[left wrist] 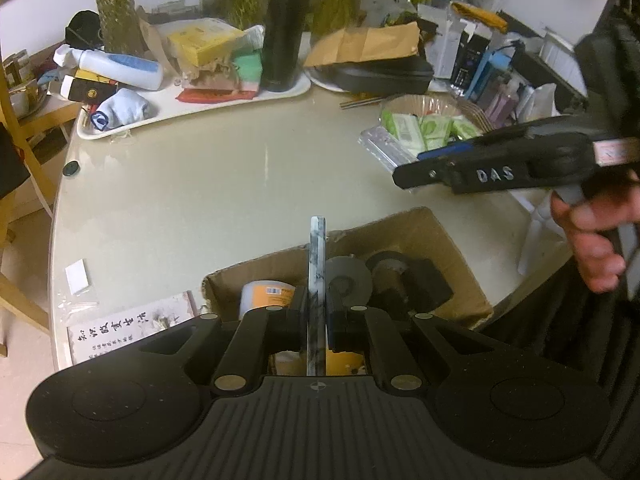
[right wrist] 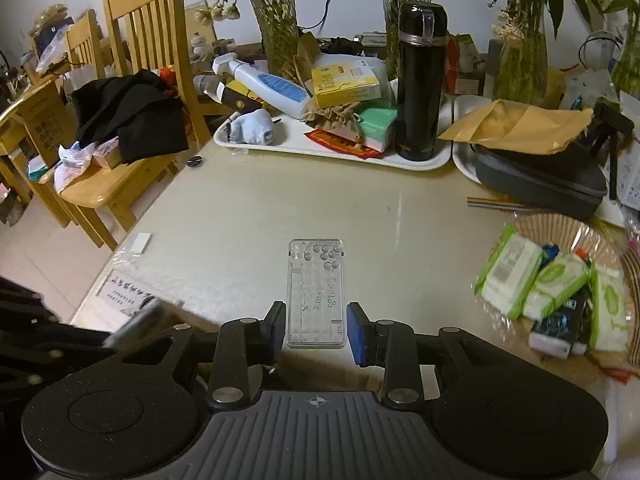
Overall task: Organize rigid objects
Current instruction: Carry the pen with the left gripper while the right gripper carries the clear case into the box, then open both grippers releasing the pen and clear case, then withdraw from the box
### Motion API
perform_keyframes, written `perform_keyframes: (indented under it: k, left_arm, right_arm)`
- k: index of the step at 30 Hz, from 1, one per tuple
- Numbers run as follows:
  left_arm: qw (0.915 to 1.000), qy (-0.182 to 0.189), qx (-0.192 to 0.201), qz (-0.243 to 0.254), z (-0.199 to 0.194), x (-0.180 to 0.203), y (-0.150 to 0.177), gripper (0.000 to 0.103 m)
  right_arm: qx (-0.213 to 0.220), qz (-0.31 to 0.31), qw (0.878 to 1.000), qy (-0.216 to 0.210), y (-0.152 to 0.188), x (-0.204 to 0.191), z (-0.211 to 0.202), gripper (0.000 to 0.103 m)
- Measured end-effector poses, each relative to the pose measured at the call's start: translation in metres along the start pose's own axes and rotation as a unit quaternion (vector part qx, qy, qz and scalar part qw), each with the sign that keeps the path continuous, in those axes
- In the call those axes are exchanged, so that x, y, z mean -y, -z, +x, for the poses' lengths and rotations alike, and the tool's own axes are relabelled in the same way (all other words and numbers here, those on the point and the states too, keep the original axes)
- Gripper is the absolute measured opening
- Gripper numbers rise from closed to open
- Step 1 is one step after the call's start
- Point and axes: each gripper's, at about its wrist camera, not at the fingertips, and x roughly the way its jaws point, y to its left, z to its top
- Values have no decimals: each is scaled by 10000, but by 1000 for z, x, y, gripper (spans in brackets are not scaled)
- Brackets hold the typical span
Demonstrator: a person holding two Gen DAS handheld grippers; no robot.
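The left gripper point(left wrist: 316, 320) is clenched on a thin marbled slab point(left wrist: 317, 280), held on edge above the open cardboard box point(left wrist: 452, 248) — likely so it can slip in beside the tape rolls point(left wrist: 348, 280) already inside. The right gripper point(right wrist: 316, 330) is spread wide, its fingers point(right wrist: 357, 332) flanking a clear plastic case point(right wrist: 316, 292) lying flat on the tabletop point(right wrist: 240, 208), apparently lined up to grasp it next. Cluttered trays point(right wrist: 332, 152) sit farther back.

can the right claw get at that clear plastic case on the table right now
Probably yes. The right claw is open, with the clear plastic case lying flat between its fingers and bare table around it; nothing blocks closing.
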Motion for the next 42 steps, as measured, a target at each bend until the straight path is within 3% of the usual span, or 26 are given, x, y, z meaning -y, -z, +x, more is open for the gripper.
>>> perform_keyframes:
  k: [3, 5, 7, 8, 22, 35, 36, 38, 41, 42]
  left_arm:
    - [9999, -31, -89, 33, 4, 7, -4, 10]
    - [9998, -112, 16, 184, 3, 12, -4, 18]
    - [9990, -335, 29, 292, 3, 17, -2, 50]
    - [9986, -421, 55, 314, 1, 18, -1, 54]
    - [9956, -879, 41, 311, -14, 23, 22, 54]
    - [9957, -902, 108, 195, -22, 20, 29, 54]
    - [9957, -897, 114, 177, -22, 20, 30, 54]
    - [9961, -856, 146, 124, -24, 19, 30, 54]
    - [9964, -822, 182, 80, -26, 18, 31, 54]
    - [9964, -823, 199, 77, -27, 18, 32, 54]
  right_arm:
    - [9, 63, 10000, -27, 9, -2, -7, 35]
    - [4, 100, 9999, -32, 15, -2, -12, 35]
    - [-8, 145, 9999, -8, 21, -1, -15, 35]
    - [-17, 170, 9999, 14, 24, -1, -17, 35]
    - [-50, 424, 9991, 63, 44, 6, -28, 35]
    - [-324, 381, 9987, -42, 47, -2, -18, 36]
    - [-365, 353, 9987, 12, 48, -3, -15, 37]
    - [-330, 299, 9989, 160, 48, -5, -16, 62]
    - [-169, 394, 9987, 287, 48, -2, -20, 85]
    - [-149, 441, 9985, 302, 48, -1, -21, 87]
